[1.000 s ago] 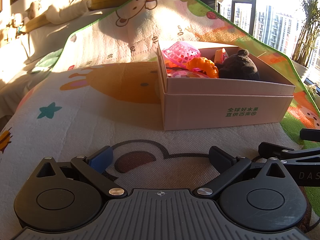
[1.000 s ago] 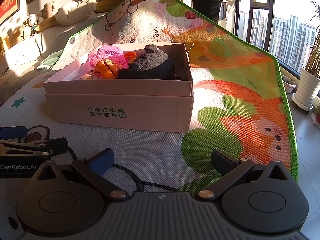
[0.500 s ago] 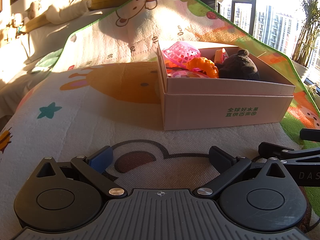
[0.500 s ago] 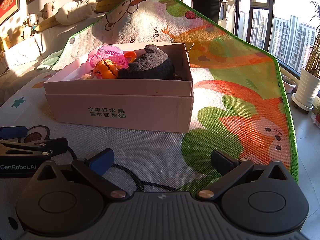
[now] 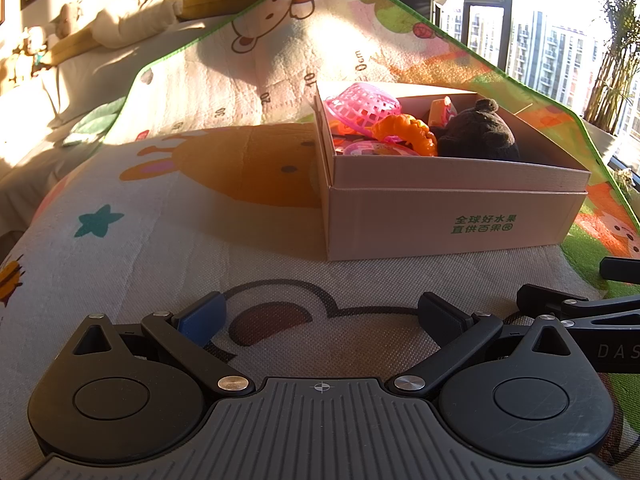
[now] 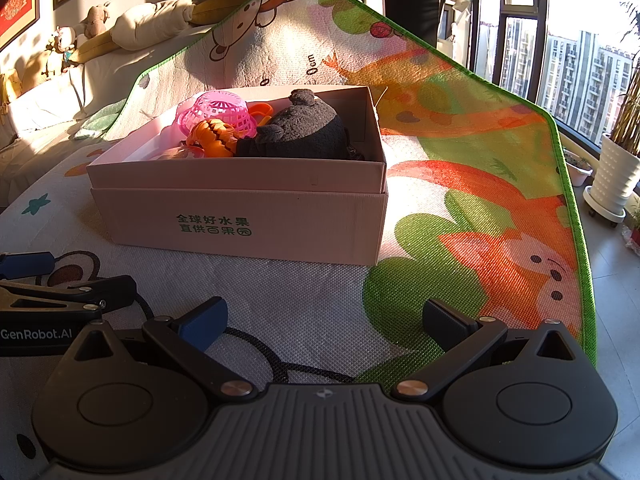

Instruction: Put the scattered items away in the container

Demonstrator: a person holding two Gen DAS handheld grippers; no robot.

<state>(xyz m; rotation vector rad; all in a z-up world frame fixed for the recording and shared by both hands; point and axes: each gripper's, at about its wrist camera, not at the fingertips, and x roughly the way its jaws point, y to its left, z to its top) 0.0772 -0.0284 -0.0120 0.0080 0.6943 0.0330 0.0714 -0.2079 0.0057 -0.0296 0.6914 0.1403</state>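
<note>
Left gripper [image 5: 320, 316]: held low over the play mat, its fingers spread wide apart with nothing between them; a blue pad is seen on one fingertip [image 5: 200, 318].
Right gripper [image 6: 324, 318]: likewise held low over the mat, fingers wide apart and empty; it is also seen at the right edge of the left wrist view, just beside the left gripper.
Cord [image 6: 280, 360]: a thin black cord is seen lying on the mat between the right gripper's fingers.
Play mat [image 6: 460, 200]: a cartoon-printed mat with a green border is spread under both grippers and under the box; no loose items are seen on the visible parts of it.
Cardboard box [image 5: 440, 220]: stood on the mat ahead of both grippers, well apart from them, open at the top, with green printed characters on its near wall.
Pink mesh basket [image 5: 364, 106]: placed inside the box, tilted, toward the far left end.
Orange toy [image 5: 408, 132]: laid inside the box, just beside the basket and touching the plush.
Dark plush toy [image 6: 304, 128]: laid inside the box at the right end, its top rising above the rim.
Window [image 6: 580, 60]: seen beyond the mat on the right, with a potted plant [image 6: 616, 176] on the floor beside it.
</note>
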